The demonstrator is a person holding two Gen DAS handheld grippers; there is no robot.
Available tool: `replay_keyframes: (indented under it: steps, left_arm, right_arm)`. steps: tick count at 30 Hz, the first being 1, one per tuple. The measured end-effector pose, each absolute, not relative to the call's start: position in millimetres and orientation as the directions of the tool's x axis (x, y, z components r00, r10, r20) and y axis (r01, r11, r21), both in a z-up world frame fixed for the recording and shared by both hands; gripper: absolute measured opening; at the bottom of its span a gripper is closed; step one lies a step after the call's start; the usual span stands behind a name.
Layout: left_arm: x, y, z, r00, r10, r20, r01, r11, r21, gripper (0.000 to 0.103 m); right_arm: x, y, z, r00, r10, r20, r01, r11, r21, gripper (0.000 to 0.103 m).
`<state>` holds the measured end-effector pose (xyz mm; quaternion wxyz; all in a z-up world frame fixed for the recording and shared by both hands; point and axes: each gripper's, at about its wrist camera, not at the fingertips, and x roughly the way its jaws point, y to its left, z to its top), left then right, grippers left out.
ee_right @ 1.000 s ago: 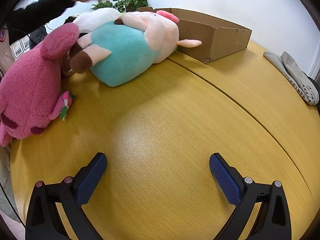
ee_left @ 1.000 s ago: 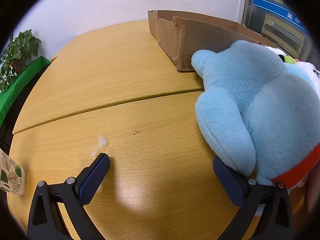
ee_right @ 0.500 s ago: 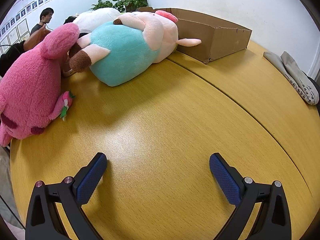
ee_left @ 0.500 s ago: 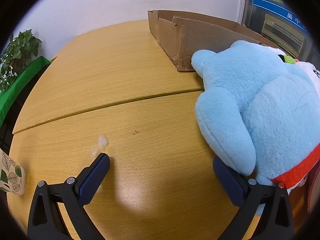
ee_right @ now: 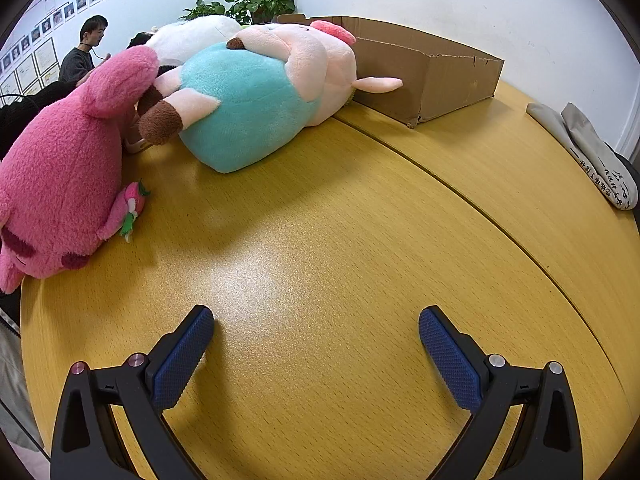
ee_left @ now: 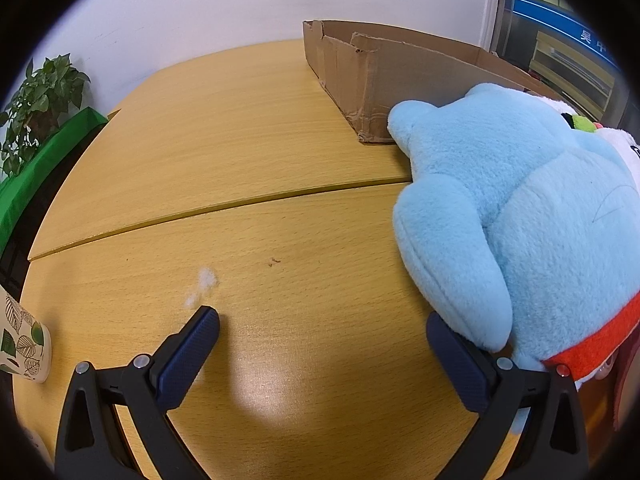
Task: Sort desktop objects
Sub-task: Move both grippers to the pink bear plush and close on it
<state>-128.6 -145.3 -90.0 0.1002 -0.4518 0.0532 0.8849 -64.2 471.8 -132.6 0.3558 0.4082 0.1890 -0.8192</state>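
We see left gripper (ee_left: pixel 322 322) released, blue plush (ee_left: pixel 520 216) touching its right finger; right gripper (ee_right: pixel 316 322) released over bare table (ee_right: pixel 320 240), pink plush (ee_right: pixel 64 172) far left, cardboard box (ee_right: pixel 432 68) ahead.

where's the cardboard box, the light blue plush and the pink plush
cardboard box (ee_left: pixel 404 76): left wrist view, near side wall
light blue plush (ee_left: pixel 552 216): left wrist view, its body
pink plush (ee_right: pixel 60 176): right wrist view, its back
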Motion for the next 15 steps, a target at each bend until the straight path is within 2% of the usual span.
replay_keyframes:
  steps: [7,11,15]
  left_arm:
    - [-95.8,-151.6,-85.5,-0.599,0.085,-0.796,-0.134,-0.991,-0.005,0.103]
    - [-47.8,-159.6,-54.7,-0.662,0.175,-0.729,-0.108,-0.985,-0.138,0.102]
    - [-1.8,-137.9,-19.5,-0.729,0.17,-0.663,-0.125,-0.985,-0.115,0.103]
  right_arm:
    - [-64.1,471.7,-132.6,-0.414,-0.429,-0.803,0.737,-0.676,-0.019,0.103]
    - [-64.2,471.6,-132.5,-0.414,-0.428,-0.803,0.737,-0.676,-0.019,0.103]
    - [-64.3,471.5,-132.5,-0.414,-0.428,-0.803,0.737,-0.676,-0.019,0.103]
